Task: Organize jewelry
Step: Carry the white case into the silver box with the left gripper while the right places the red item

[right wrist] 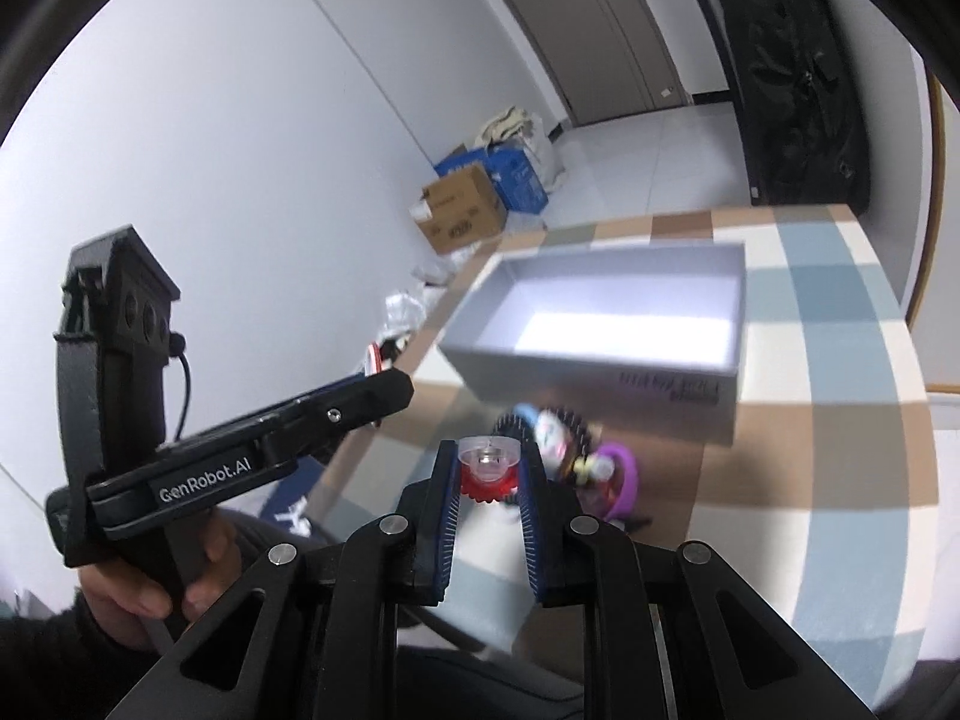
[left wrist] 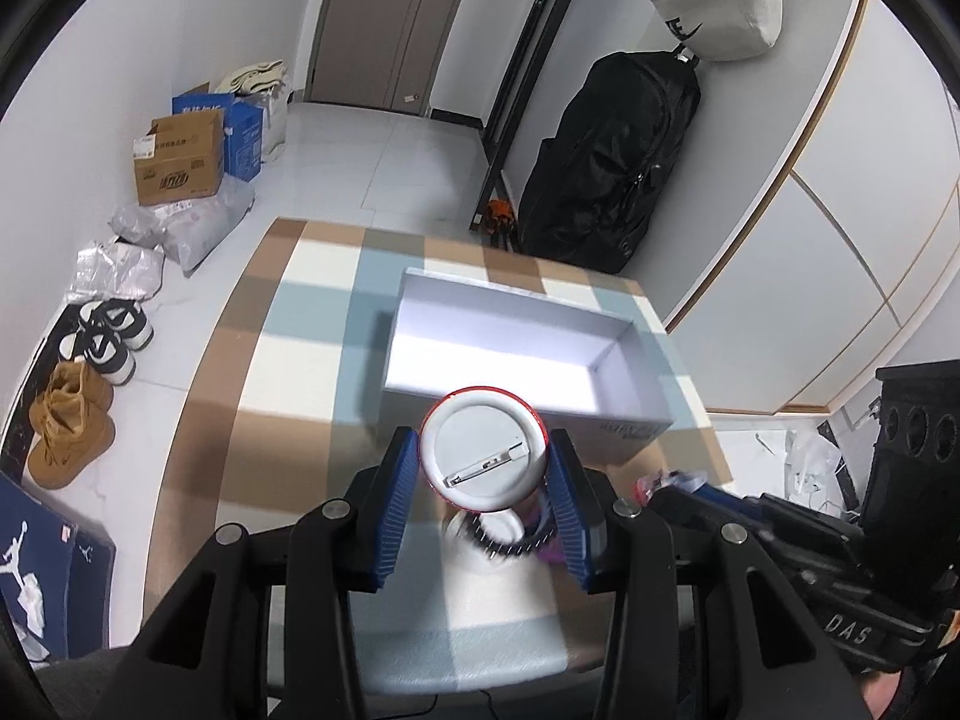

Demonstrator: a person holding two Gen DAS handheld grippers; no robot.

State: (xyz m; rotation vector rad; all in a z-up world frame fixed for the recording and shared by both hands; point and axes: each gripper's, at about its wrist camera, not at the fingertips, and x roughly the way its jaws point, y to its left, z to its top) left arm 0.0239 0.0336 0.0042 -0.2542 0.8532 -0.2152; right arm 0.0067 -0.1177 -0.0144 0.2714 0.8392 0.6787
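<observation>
My left gripper is shut on a round red-rimmed pin badge, its white back and metal pin facing me, held above the table just in front of the open white box. My right gripper is shut on a small clear-and-red trinket above the table. A pile of jewelry lies below: a black spiked bracelet and white ring in the left wrist view, and a purple ring and small colourful pieces in the right wrist view. The box looks empty.
The table has a checked tan, blue and white cloth. Cardboard boxes, bags and shoes lie on the floor to the left. A black bag hangs behind the table. The left gripper's body shows in the right wrist view.
</observation>
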